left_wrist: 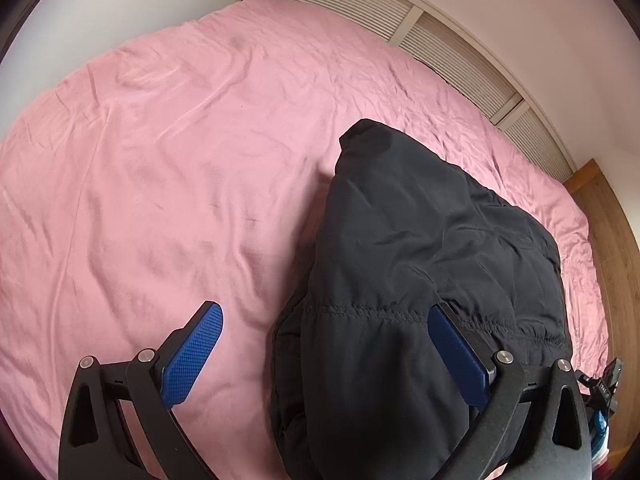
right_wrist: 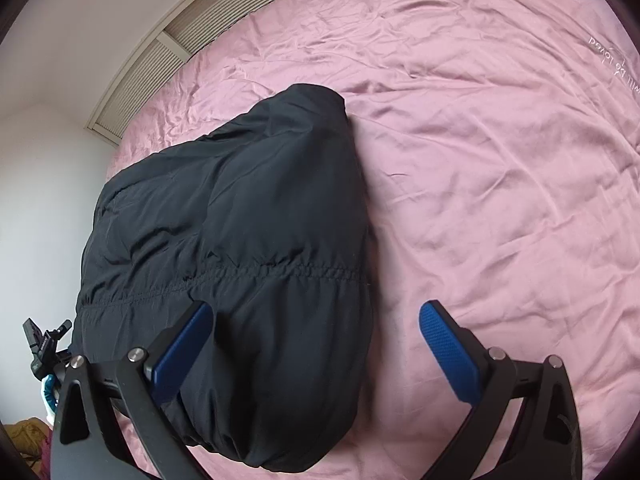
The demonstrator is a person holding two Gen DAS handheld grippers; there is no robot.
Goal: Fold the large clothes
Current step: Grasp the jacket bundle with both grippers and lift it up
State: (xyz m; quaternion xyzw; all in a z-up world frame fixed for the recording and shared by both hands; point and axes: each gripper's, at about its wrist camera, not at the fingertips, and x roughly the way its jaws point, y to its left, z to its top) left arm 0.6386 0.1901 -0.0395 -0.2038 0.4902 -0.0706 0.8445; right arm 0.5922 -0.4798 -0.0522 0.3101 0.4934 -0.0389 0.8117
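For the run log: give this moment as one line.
jacket: folded on bed | left gripper: open | right gripper: open

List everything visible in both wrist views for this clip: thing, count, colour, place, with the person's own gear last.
Puffy black quilted jacket: one, black, folded into a bundle on the bed, between the two grippers.
Wrinkled pink bed sheet: one, pink, covering the bed; white lettering near its edge in the right wrist view.
Beige slatted panel: one run, beige, along the wall behind the bed.
Wooden floor: brown, beside the bed.
Left gripper: one, black with blue pads, open, straddling the jacket's edge.
Right gripper: one, black with blue pads, open, straddling the opposite edge.
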